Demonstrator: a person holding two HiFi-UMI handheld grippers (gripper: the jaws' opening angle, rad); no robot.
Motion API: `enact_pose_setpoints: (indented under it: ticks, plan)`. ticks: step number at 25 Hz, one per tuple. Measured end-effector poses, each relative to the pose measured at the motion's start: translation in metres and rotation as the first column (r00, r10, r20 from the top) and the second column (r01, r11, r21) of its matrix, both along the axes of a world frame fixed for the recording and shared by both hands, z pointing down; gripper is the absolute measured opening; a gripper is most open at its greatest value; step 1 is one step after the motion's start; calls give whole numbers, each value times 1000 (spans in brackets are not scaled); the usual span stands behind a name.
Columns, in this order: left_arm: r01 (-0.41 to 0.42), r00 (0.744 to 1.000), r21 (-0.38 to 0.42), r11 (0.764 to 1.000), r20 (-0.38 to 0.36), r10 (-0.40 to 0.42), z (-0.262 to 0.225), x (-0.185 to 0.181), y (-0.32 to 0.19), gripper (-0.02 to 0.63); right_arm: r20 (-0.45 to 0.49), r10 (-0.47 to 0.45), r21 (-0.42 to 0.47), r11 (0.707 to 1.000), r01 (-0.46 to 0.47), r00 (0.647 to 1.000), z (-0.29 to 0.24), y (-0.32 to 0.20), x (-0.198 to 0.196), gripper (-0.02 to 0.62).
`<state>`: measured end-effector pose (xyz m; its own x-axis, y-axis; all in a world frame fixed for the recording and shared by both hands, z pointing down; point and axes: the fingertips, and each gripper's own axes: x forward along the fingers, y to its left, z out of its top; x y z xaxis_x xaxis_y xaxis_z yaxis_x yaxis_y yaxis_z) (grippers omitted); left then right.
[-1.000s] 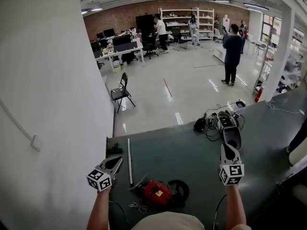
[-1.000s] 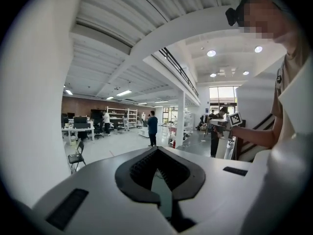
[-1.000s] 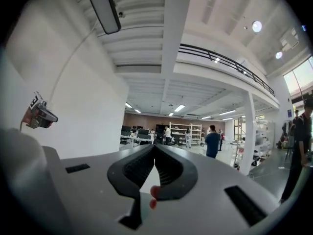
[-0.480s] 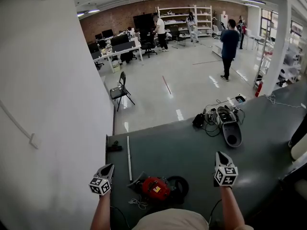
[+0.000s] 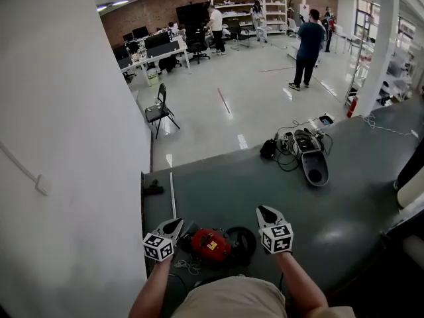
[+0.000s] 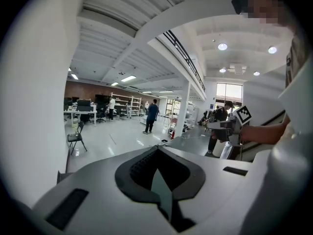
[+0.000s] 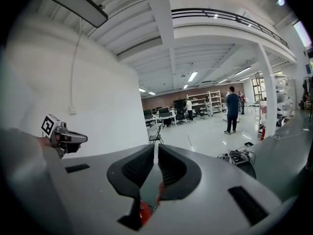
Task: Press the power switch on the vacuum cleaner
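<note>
Grey matting (image 5: 358,197) holds a red vacuum cleaner (image 5: 211,244). Left gripper (image 5: 175,226) and right gripper (image 5: 265,212) flank it, jaws closed and empty.

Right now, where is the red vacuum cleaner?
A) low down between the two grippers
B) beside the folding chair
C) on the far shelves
A: the head view shows the red vacuum cleaner on the dark floor mat, between the left gripper and the right gripper.
</note>
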<state>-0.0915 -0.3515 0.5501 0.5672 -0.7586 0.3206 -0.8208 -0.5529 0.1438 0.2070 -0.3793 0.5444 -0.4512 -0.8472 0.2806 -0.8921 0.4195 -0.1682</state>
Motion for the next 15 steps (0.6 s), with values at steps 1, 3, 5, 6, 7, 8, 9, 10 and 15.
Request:
enact_pose_setpoints:
  ticks: [1, 3, 5, 6, 7, 8, 9, 10, 15]
  plan:
    - [-27, 1000, -6, 1000, -6, 27, 2, 11, 2, 6, 1, -12, -2, 1000, 12, 1000, 0, 3, -9, 12]
    - [-80, 997, -16, 997, -10, 80, 5, 31, 6, 6, 5, -32, 0, 999, 32, 999, -2, 8, -23, 14]
    - [-124, 992, -21, 992, -13, 124, 4, 47, 8, 6, 12, -49, 1, 999, 49, 999, -5, 11, -36, 31]
    - [-143, 990, -22, 990, -16, 142, 4, 52, 9, 6, 15, -55, -2, 998, 55, 998, -6, 13, -43, 56]
    - [-159, 987, -23, 987, -18, 159, 3, 55, 10, 6, 17, -57, -6, 998, 58, 998, -5, 14, -50, 77]
    - [-174, 985, -24, 984, -19, 174, 3, 57, 11, 6, 18, -55, -11, 998, 56, 998, -4, 16, -57, 89]
    - [-189, 982, -23, 982, -20, 188, 3, 57, 12, 6, 18, -52, -16, 998, 53, 998, -3, 18, -64, 94]
    - [-202, 979, -22, 979, -21, 202, 2, 56, 13, 6, 20, -51, -20, 998, 51, 999, -2, 21, -72, 100]
    - [-243, 970, -26, 970, -23, 242, -4, 43, 15, 6, 26, -62, -32, 997, 63, 998, -7, 36, -115, 112]
